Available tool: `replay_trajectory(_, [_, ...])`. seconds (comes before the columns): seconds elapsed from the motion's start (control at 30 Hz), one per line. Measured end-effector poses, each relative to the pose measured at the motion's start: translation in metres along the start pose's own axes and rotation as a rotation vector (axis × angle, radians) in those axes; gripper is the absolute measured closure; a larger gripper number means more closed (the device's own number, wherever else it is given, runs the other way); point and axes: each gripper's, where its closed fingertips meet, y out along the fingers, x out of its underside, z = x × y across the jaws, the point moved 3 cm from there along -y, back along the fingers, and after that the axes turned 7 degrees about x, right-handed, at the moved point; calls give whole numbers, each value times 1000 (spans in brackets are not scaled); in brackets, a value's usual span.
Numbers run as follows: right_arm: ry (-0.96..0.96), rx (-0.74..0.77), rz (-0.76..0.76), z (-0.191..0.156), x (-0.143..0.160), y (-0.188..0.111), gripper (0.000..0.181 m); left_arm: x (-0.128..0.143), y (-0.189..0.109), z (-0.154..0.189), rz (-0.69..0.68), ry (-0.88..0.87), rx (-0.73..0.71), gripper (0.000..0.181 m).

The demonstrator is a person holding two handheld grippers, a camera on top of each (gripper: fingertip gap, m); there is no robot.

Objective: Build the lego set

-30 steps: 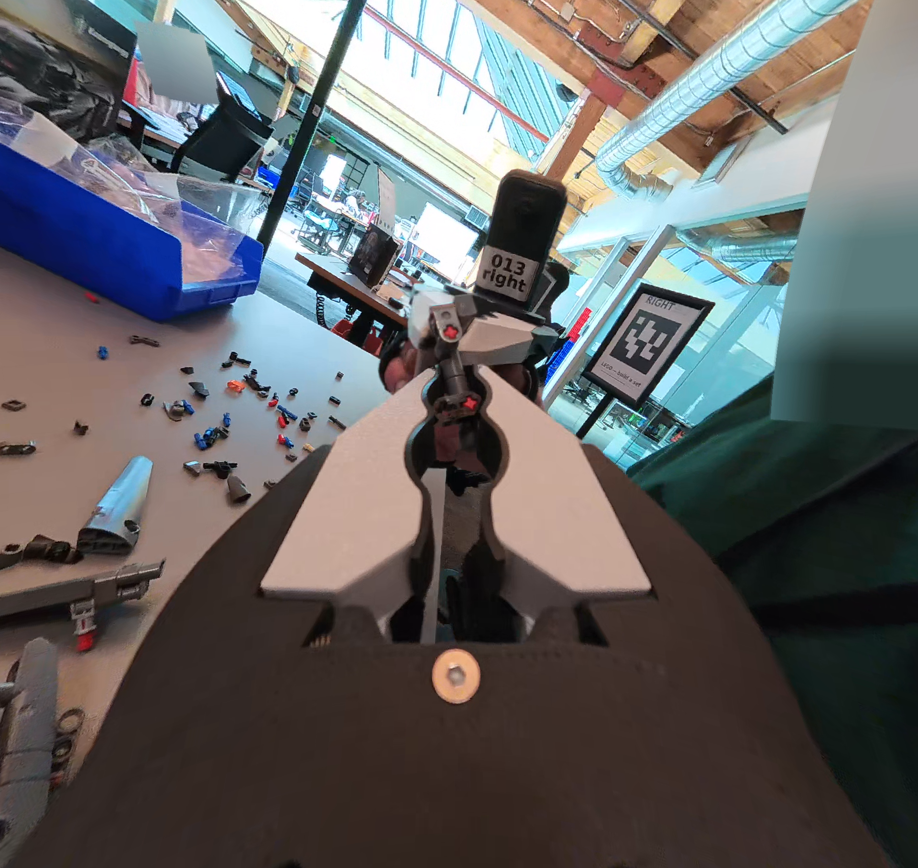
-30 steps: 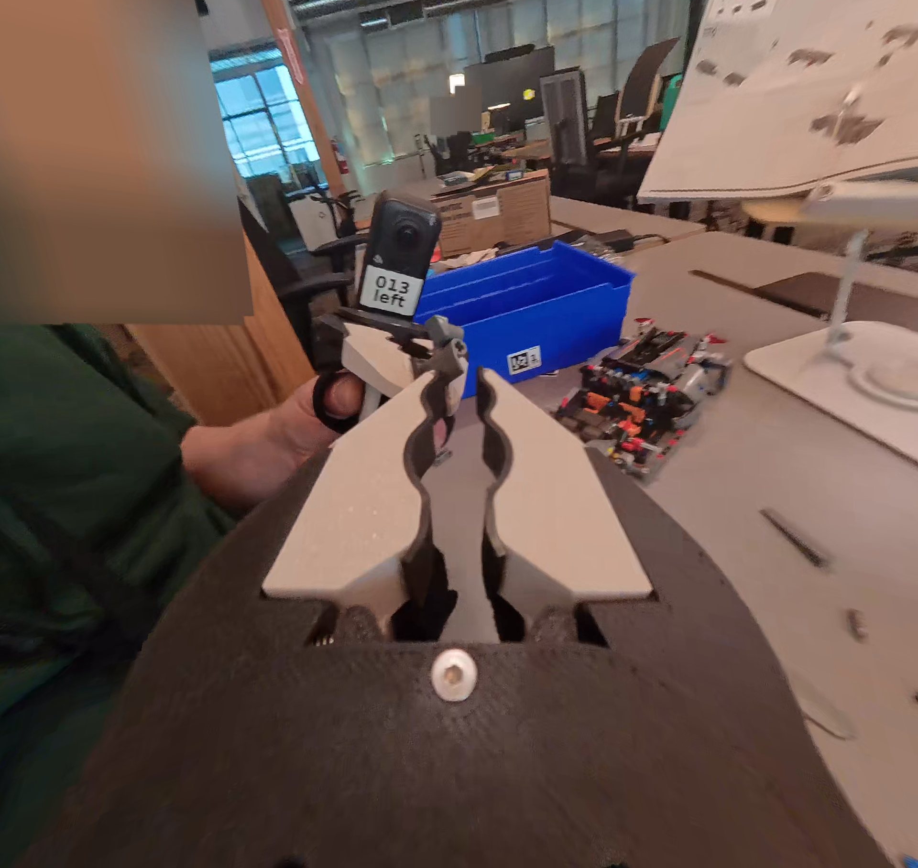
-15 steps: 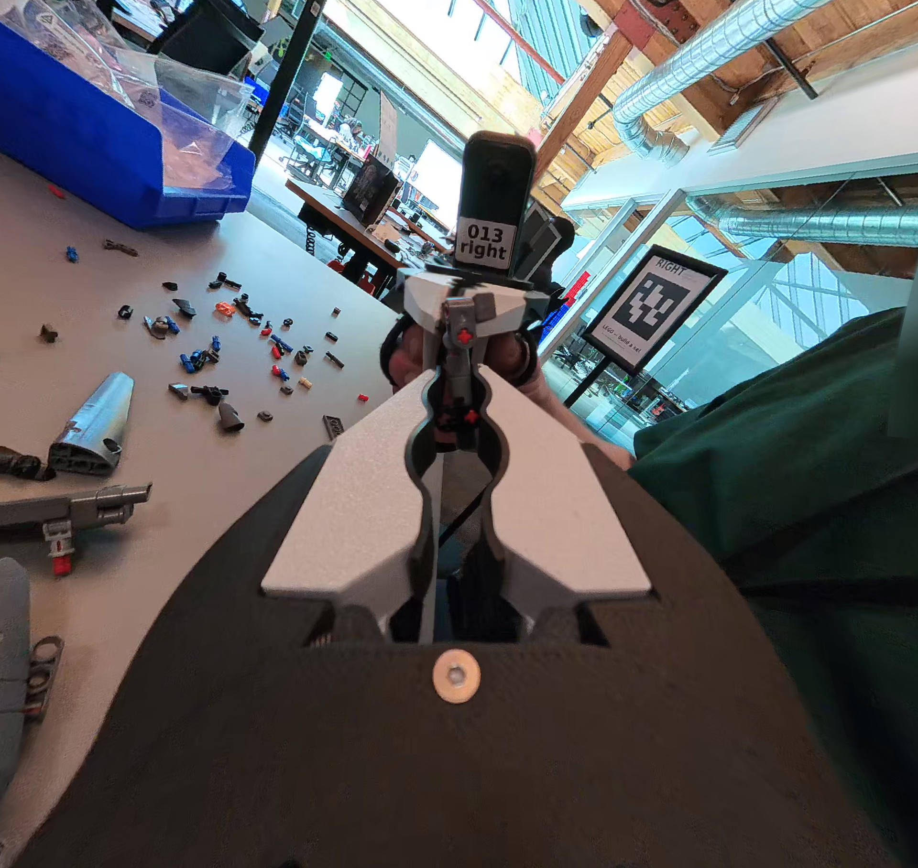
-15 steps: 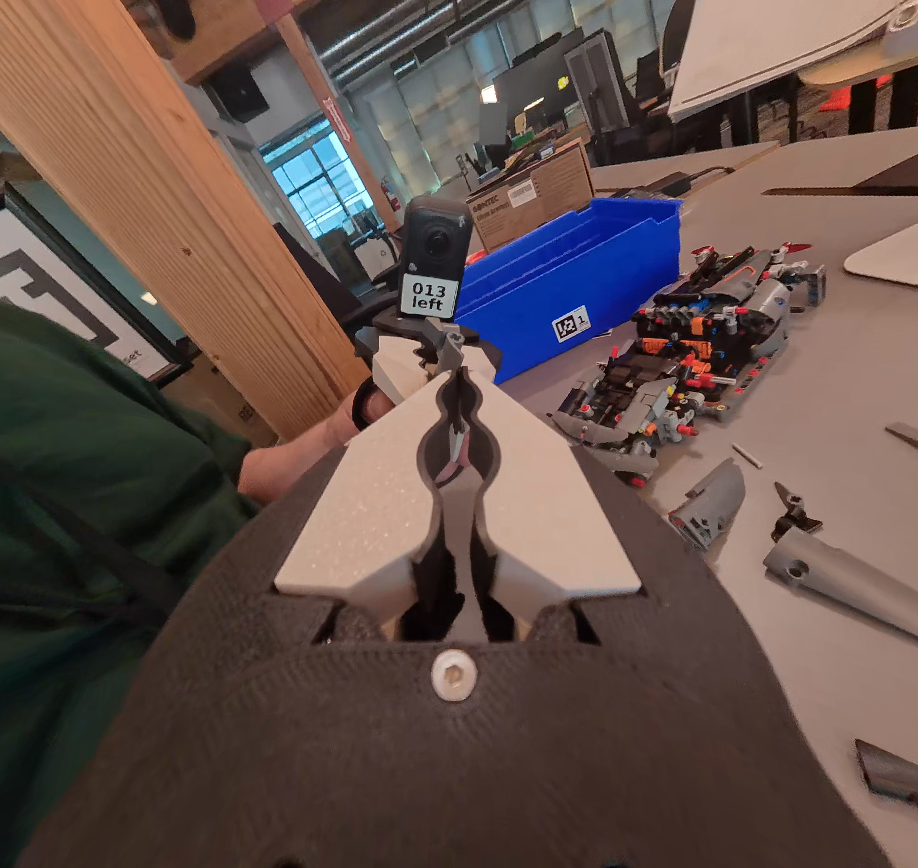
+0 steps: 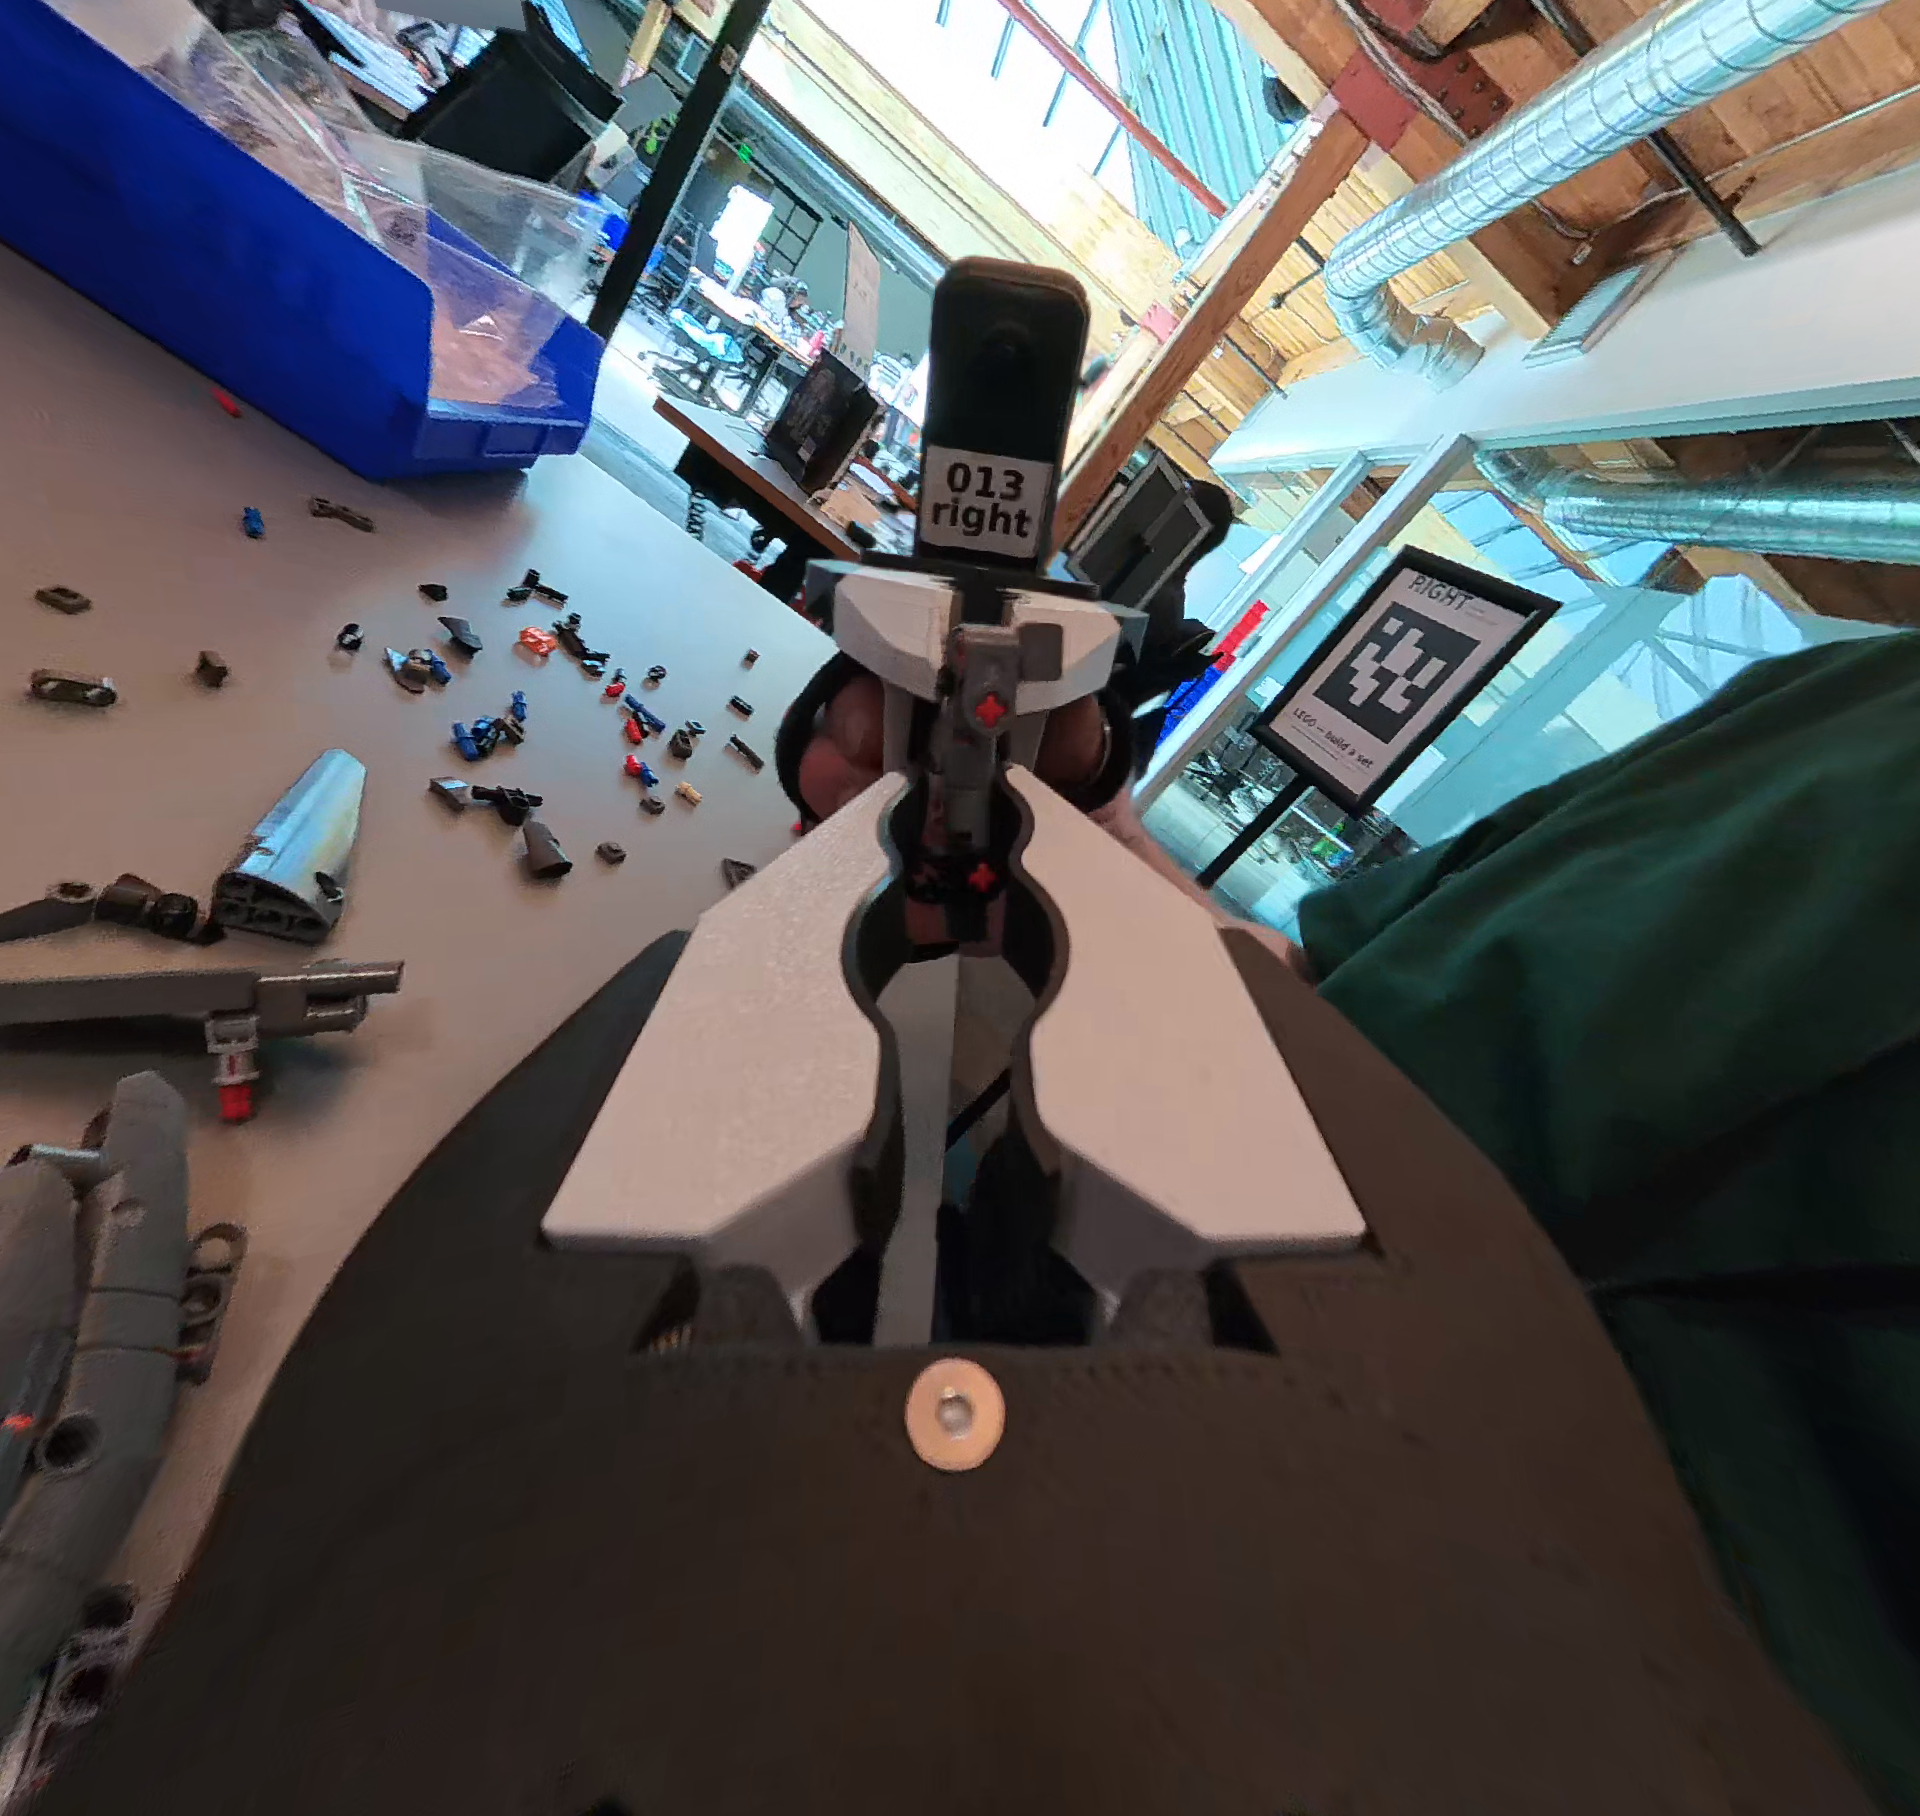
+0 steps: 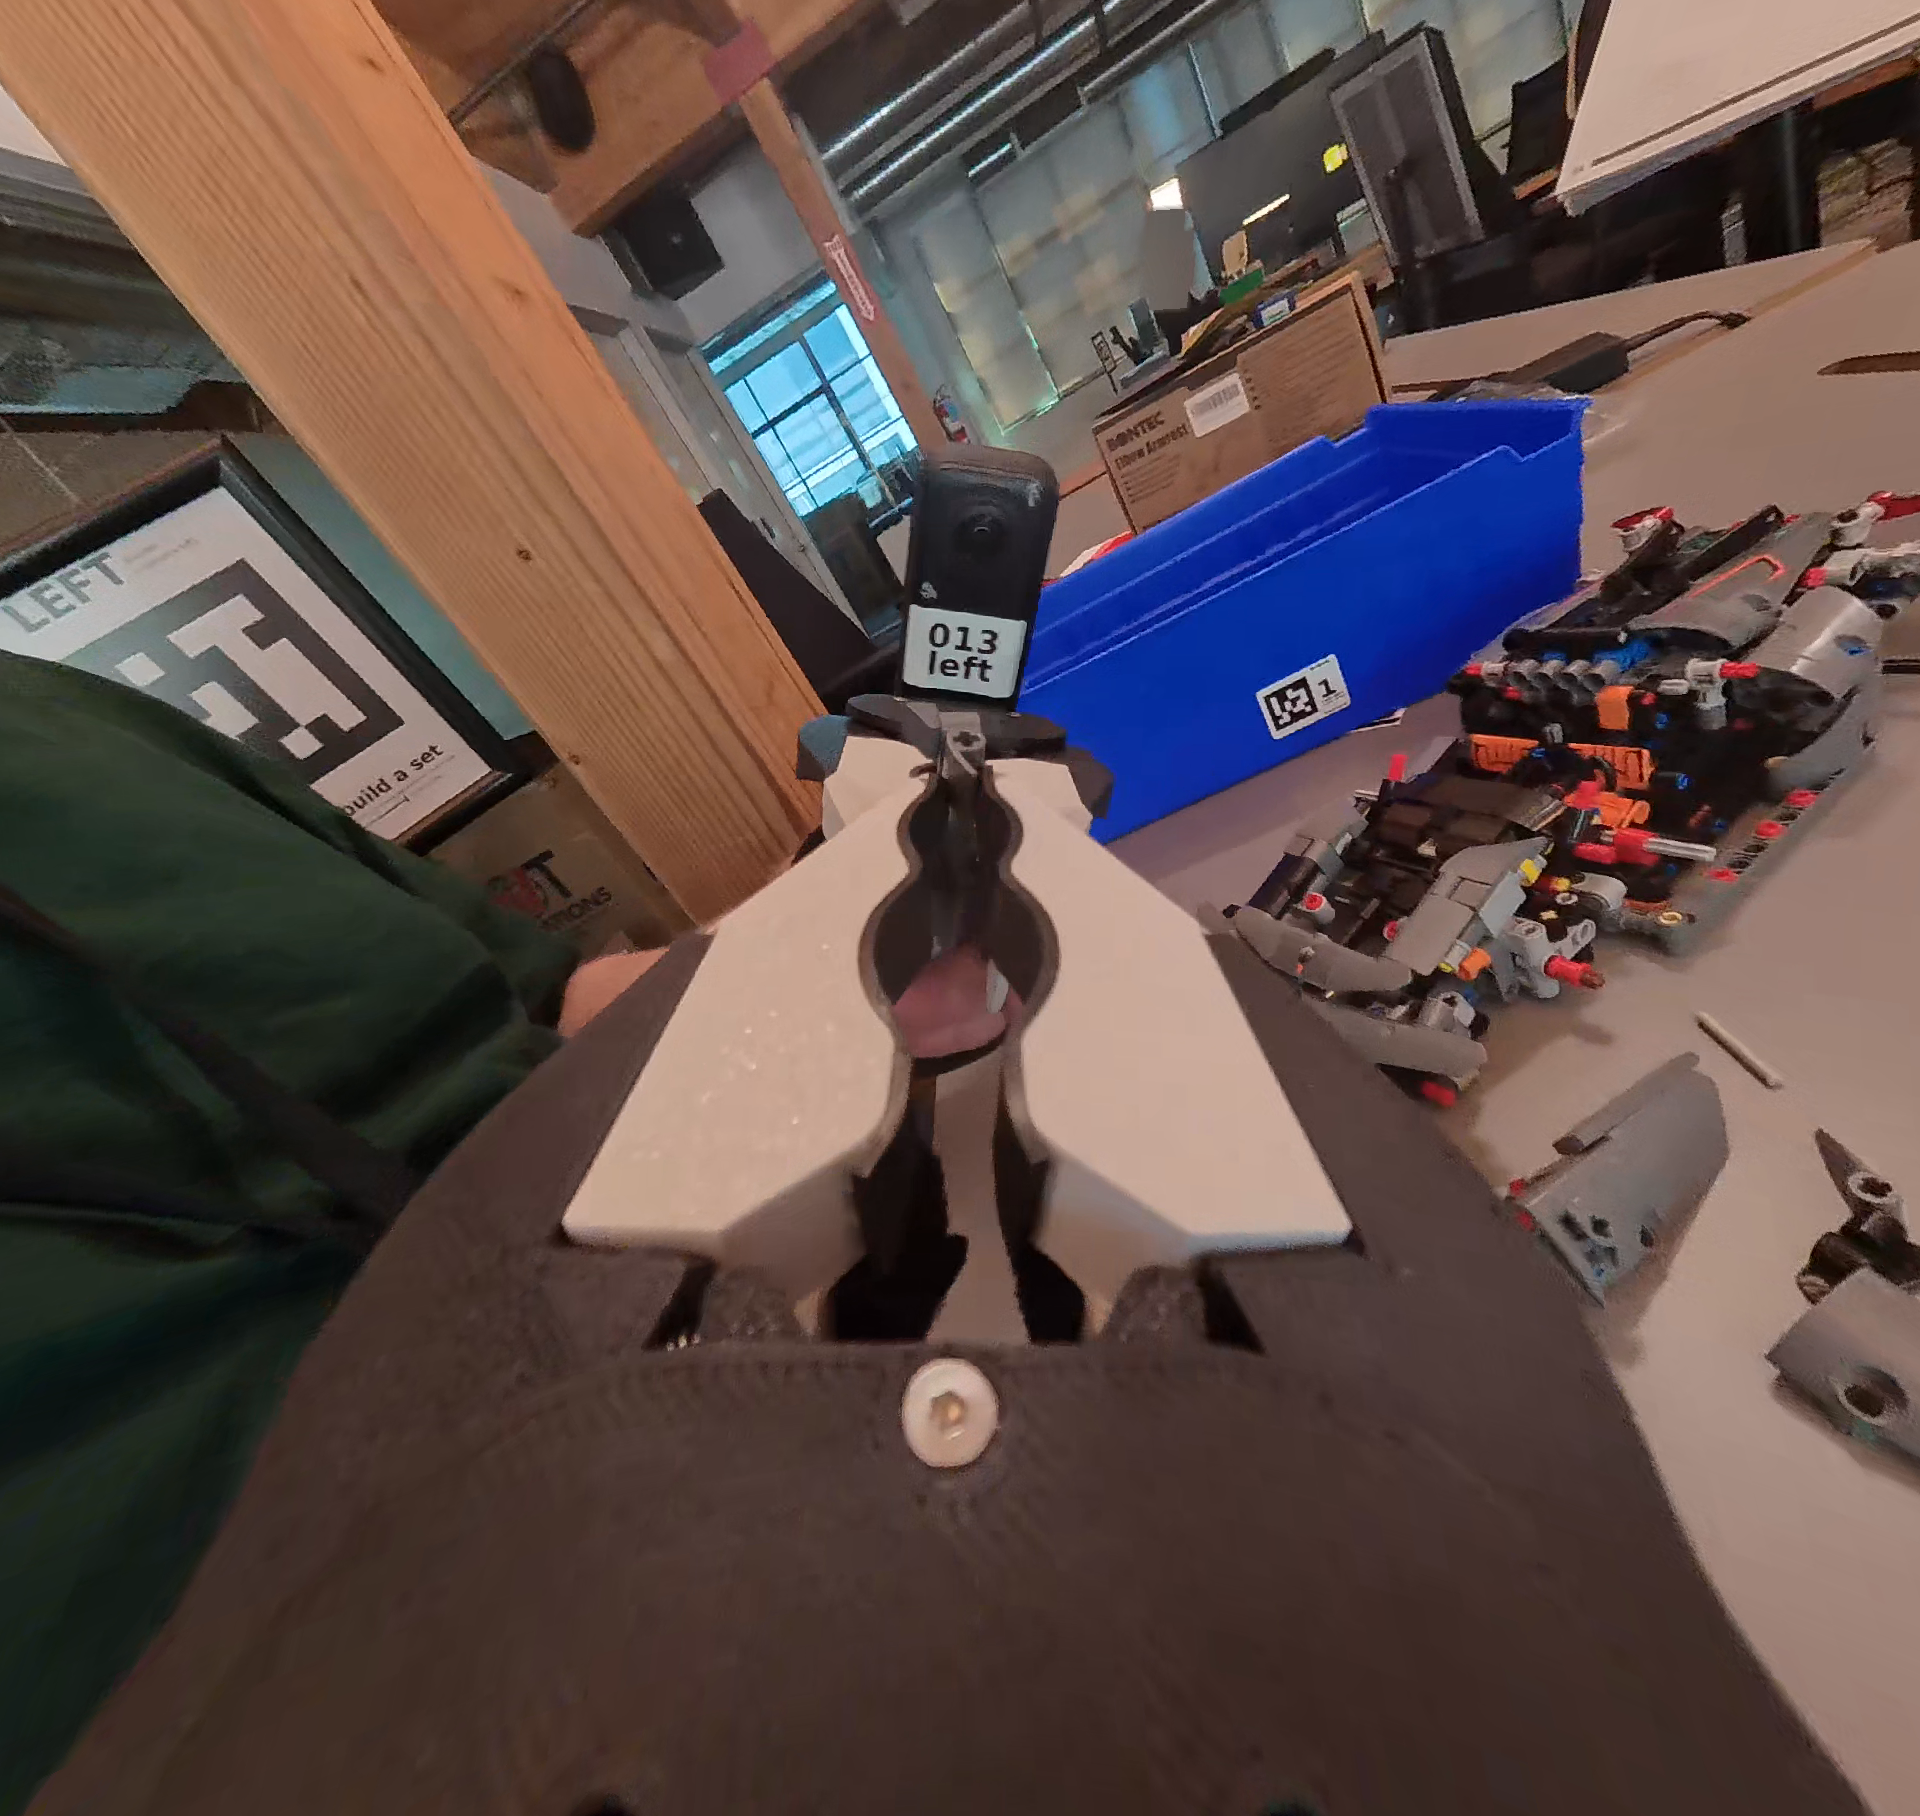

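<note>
My left gripper is shut on a small grey lego beam piece with red pins, held in the air over the table's near edge. My right gripper faces it tip to tip and is shut on the same piece, which shows as a thin grey beam between its tips. Each gripper shows in the other's view, the right gripper and the left gripper just beyond the piece. The partly built lego car lies on the grey table to the right.
Several small loose lego parts are scattered on the table. Grey panels and a long grey assembly lie nearby. Blue bins stand at the back. A person's green sleeve is close beside. Less than 4 cm separates the two grippers' tips.
My right gripper has shut from open onto the grey piece that the left gripper holds. Both grippers have shifted and tilted while staying tip to tip.
</note>
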Motion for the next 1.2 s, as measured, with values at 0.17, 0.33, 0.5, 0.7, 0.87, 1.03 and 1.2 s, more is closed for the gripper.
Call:
replay_trajectory(0.17, [79, 88, -13, 24, -2, -13, 178, -5, -23, -14, -21, 157, -251, 144])
replay_trajectory(0.33, [218, 330, -306, 68, 49, -55, 178, 1, -51, -26, -220, 452, -612, 135])
replay_trajectory(0.5, [257, 495, -477, 93, 85, -70, 176, 33, -48, -42, -448, 459, -723, 105])
replay_trajectory(0.7, [27, 701, -554, 102, 74, -76, 121, 53, -61, -53, -583, 432, -868, 88])
replay_trajectory(0.87, [-190, 853, -690, 102, 77, -90, 84, 51, -93, -54, -557, 435, -1021, 61])
replay_trajectory(1.03, [-205, 942, -674, 119, 80, -109, 71, 46, -129, -68, -530, 350, -1127, 36])
replay_trajectory(1.2, [-205, 969, -688, 146, 87, -120, 53, 60, -149, -100, -566, 221, -1166, 25])
